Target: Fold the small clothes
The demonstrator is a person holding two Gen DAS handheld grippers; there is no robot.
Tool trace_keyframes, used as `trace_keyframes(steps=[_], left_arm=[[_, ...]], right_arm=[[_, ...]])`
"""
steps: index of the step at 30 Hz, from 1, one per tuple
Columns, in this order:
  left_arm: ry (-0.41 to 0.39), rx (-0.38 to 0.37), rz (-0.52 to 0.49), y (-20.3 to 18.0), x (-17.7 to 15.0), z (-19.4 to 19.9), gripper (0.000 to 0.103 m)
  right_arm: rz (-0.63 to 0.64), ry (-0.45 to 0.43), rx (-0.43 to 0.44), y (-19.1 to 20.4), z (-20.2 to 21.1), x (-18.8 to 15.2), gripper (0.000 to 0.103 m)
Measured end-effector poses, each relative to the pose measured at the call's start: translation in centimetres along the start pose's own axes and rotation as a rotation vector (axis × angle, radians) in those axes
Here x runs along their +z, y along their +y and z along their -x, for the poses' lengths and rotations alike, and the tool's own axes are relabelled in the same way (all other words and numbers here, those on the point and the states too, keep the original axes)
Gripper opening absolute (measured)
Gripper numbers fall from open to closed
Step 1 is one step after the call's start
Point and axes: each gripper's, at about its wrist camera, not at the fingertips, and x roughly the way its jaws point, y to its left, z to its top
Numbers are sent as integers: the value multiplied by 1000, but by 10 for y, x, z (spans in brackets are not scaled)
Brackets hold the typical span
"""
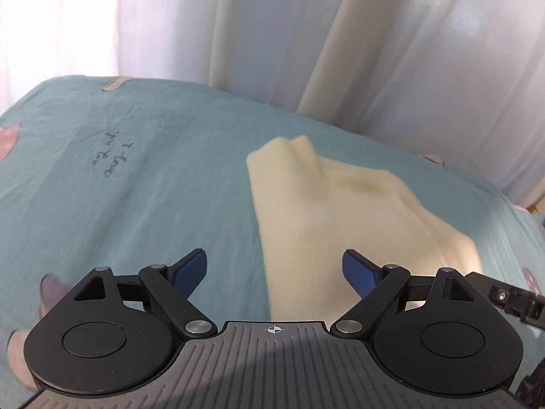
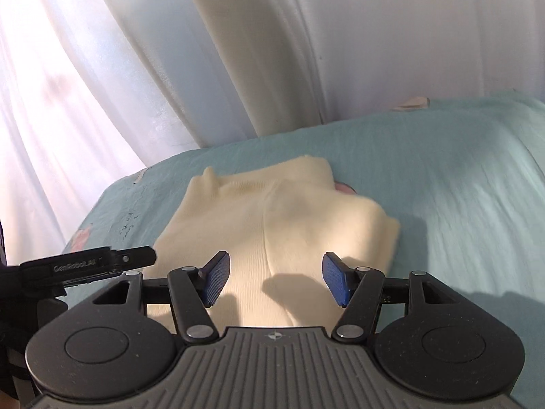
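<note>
White curtains (image 1: 272, 34) are hung behind a bed covered by a teal sheet (image 1: 136, 187). One cream knit garment (image 2: 272, 218) is laid flat mid-bed, already partly folded, a seam seen down its middle. Two grippers are counted: left gripper (image 1: 275, 274) and right gripper (image 2: 274, 279), both spread wide, nothing held. Judged between folds; a near edge must be pinched next.

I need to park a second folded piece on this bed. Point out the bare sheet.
Bare teal sheet lies left of the cream garment, out to the handwritten print. In the right wrist view, more lies right of it, up to the curtain. The middle is crowded: both open grippers hang there.
</note>
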Motion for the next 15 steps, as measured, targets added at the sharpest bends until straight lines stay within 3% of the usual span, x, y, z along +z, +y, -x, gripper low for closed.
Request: trace_keyframes(steps=[4, 7, 9, 14, 15], left_arm=[[21, -32, -30, 5, -48, 43, 92], [54, -66, -96, -4, -72, 49, 92], [77, -49, -133, -11, -80, 43, 90], [89, 14, -141, -23, -87, 23, 88], [91, 27, -139, -24, -87, 20, 88]], right_arm=[[-81, 54, -11, -21, 35, -33, 61], [-122, 82, 69, -24, 36, -41, 60], [-152, 84, 124, -21, 27, -39, 58], [-191, 86, 122, -14, 12, -37, 21], [-231, 96, 144, -17, 10, -36, 20]])
